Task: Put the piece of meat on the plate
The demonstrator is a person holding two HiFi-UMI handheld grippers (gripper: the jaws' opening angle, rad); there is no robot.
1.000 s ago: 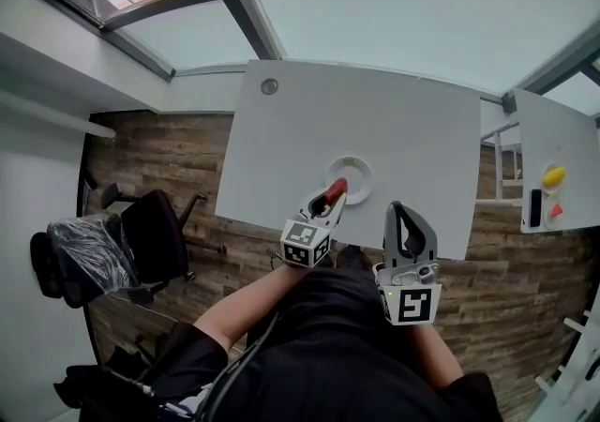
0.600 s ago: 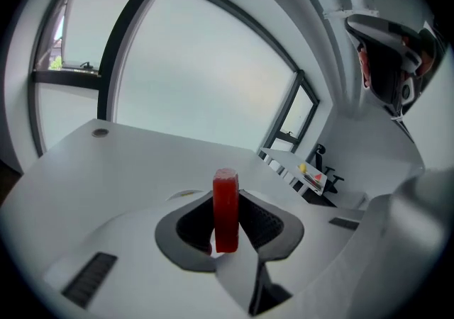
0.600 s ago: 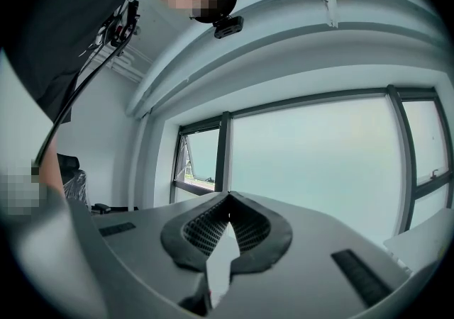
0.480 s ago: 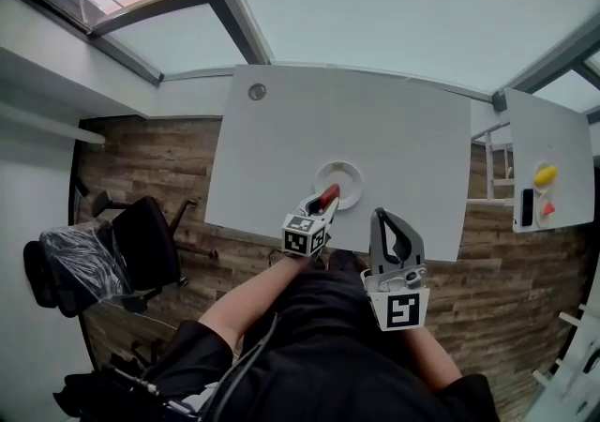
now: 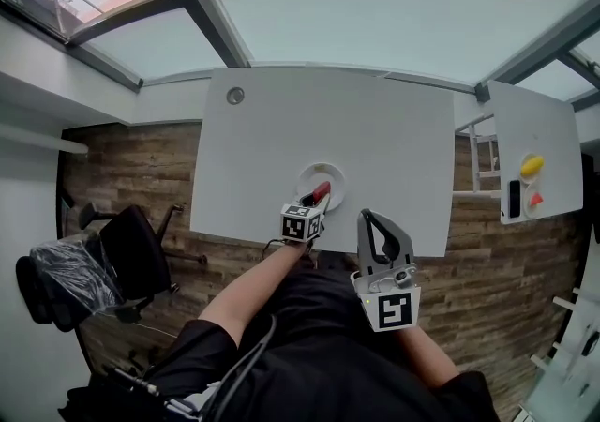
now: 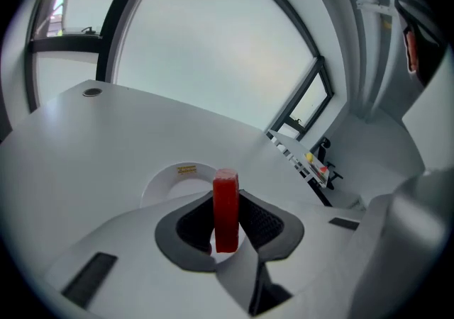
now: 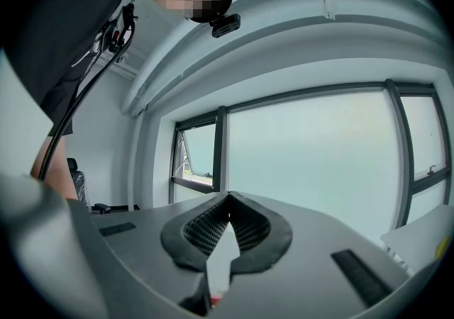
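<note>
Lowered toward plate [image 5: 330,173], left gripper [image 5: 319,193] fingers [image 6: 267,222] clamp meat [image 6: 226,211] lengthwise, pointing at it; right gripper [image 7: 227,205] fingers [image 7: 204,231] together.

Left gripper view: the left gripper's [image 6: 226,197] own body covers the near half of the plate [image 6: 164,177]. Cannot tell whether the piece of meat [image 6: 226,204] touches the plate. There is a yellow label [image 6: 186,169] on the plate's far rim, with print too small to read.

Head view: only the upper end of the meat shows beyond the jaws. On the side table [image 5: 548,129] sit a yellow item [image 5: 532,165], a red item [image 5: 535,199] and a dark item [image 5: 514,198], all too small to identify. The person's torso [image 5: 319,354] is cut off by the bottom edge.
</note>
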